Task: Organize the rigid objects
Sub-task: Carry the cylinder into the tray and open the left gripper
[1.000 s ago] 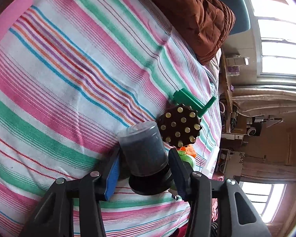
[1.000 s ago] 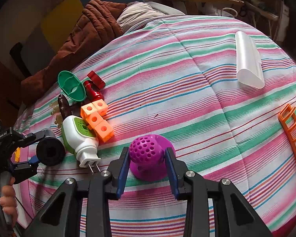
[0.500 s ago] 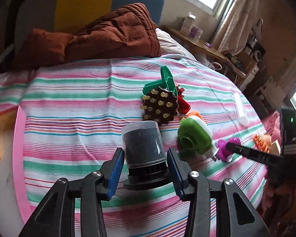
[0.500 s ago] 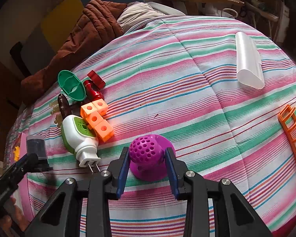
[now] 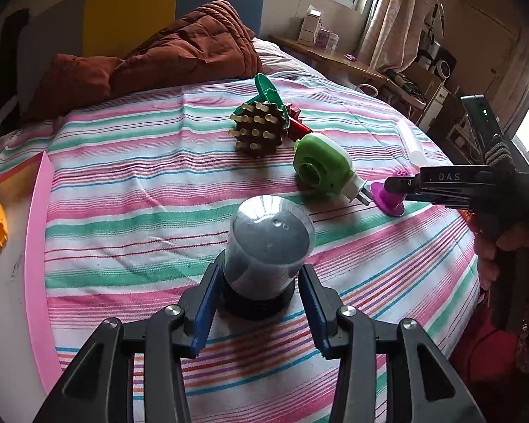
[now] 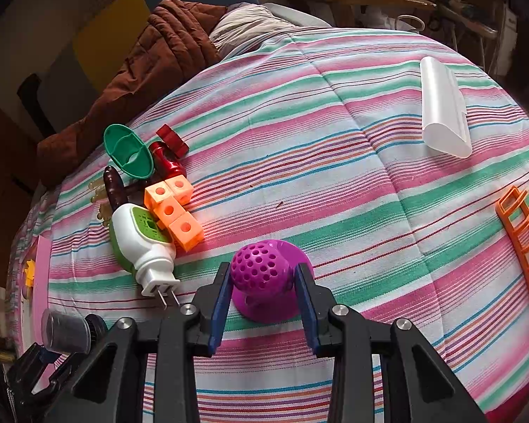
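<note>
"DAS" on right gripper (image 5: pixel 402 187)

Left gripper (image 5: pixel 257 312) with jar (image 5: pixel 268 246) newly upright.

Your right gripper (image 6: pixel 262 287) closes its blue pads on the purple perforated ball (image 6: pixel 261 272), which sits on the striped bedspread (image 6: pixel 335 183). Just left lies a green-and-white plug-in device (image 6: pixel 141 238), touching orange cubes (image 6: pixel 174 208). A white tube (image 6: pixel 442 107) lies well apart.
</note>
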`<state>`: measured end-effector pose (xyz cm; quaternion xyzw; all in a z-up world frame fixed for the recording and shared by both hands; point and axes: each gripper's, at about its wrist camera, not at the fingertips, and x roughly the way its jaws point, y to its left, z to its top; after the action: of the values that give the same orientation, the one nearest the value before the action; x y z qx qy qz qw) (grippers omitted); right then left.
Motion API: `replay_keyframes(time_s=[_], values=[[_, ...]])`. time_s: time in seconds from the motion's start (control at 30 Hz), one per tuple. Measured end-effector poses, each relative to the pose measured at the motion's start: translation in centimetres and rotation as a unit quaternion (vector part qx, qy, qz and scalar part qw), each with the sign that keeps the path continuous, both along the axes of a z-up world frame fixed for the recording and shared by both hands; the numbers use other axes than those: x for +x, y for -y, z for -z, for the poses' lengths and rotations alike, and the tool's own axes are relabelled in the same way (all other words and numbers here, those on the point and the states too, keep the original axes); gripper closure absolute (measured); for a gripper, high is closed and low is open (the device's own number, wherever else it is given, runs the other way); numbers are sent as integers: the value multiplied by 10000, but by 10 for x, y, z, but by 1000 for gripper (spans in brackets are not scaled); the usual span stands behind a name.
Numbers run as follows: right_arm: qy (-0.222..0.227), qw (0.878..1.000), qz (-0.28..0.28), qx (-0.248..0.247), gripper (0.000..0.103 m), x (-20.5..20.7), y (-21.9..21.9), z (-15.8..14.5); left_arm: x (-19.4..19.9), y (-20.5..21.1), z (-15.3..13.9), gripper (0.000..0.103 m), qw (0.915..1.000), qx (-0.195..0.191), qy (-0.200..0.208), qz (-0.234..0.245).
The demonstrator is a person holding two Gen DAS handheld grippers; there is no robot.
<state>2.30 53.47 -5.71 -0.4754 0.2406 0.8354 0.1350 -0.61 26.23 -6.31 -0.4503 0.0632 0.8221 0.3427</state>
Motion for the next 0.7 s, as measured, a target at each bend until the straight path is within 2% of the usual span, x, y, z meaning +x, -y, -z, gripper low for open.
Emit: replay_keyframes(time_s=[0.17,0.37,0.7], values=[[-3,10000,3,4,67,1,-1,0,0,-6,-6,56,9999,4,-160,-15],[-27,10000,14,39,68,2,-1,-2,-13,-16,-5,56,9999,25,-114,-106],[-212,9996,115,130,69,5,-4,-11,-8,-9,-13,59,9997,145,-143,-112]])
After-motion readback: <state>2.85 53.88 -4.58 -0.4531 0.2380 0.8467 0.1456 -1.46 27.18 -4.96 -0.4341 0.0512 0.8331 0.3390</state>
